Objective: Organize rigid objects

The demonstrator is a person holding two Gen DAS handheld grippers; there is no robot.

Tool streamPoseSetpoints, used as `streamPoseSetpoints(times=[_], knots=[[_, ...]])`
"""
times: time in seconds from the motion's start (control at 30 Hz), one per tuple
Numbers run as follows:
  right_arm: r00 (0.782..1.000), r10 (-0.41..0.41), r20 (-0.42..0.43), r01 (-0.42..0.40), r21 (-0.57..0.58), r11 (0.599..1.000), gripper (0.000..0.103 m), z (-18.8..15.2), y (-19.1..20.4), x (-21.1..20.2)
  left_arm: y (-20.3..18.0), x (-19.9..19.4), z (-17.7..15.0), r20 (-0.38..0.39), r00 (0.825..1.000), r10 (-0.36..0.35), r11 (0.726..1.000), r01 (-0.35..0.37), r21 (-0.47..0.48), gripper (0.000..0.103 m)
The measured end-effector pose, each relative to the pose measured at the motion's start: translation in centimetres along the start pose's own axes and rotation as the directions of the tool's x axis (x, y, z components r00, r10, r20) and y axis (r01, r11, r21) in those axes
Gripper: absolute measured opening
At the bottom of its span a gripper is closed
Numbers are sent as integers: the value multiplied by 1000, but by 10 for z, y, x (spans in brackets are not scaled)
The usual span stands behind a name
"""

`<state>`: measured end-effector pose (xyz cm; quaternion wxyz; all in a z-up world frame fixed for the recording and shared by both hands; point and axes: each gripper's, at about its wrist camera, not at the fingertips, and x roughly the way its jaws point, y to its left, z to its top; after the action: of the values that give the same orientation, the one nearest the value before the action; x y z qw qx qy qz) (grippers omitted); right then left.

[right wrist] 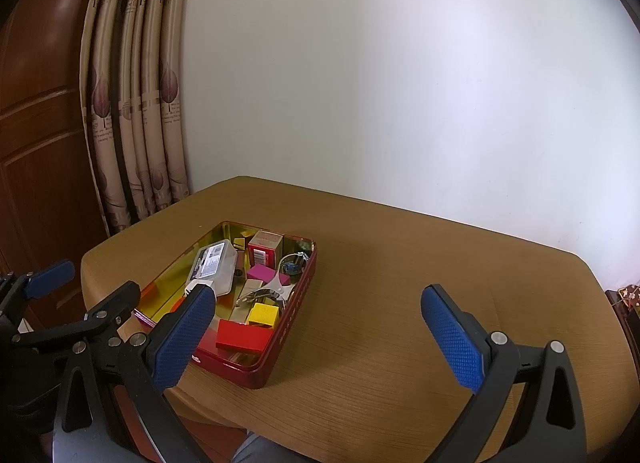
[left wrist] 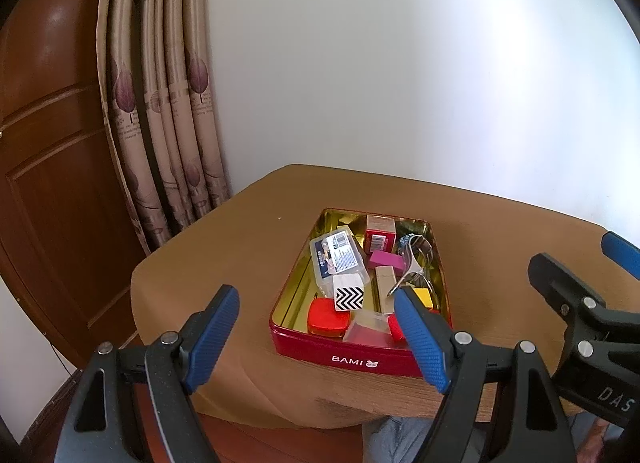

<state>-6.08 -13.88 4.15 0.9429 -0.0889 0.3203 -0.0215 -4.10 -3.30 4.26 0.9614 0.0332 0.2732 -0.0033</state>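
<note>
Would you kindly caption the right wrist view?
Open right claw hovers before a red tin of small objects on a wooden table.

Open red tin [left wrist: 360,359], gold-lined, on desk [left wrist: 224,259]; holds clear case [left wrist: 338,259], coloured blocks, metal clip, jumbled.

Plain white wall [right wrist: 400,83] behind, brightly lit toward right, soft glare. Beige curtain [left wrist: 160,103] with purple leaf print and printed text hanging in folds at left, reaching down behind table's far left corner. Glossy reddish-brown wooden door [left wrist: 52,183] with recessed panels at far left, light reflecting off upper part. Tan wood-grain table [right wrist: 400,303] with rounded corners, far edge against wall. Reddish-brown floor [left wrist: 248,443] below near edge. Dark furniture piece [right wrist: 626,303] beyond table's right edge.
</note>
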Motion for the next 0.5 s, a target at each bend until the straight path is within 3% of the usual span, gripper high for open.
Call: streamPoseSetpoints(times=[0.5], knots=[[1000, 2, -10, -2, 0, 1000, 102, -2, -1, 2, -11, 7, -8, -17, 1000, 6, 998, -5, 55, 84]])
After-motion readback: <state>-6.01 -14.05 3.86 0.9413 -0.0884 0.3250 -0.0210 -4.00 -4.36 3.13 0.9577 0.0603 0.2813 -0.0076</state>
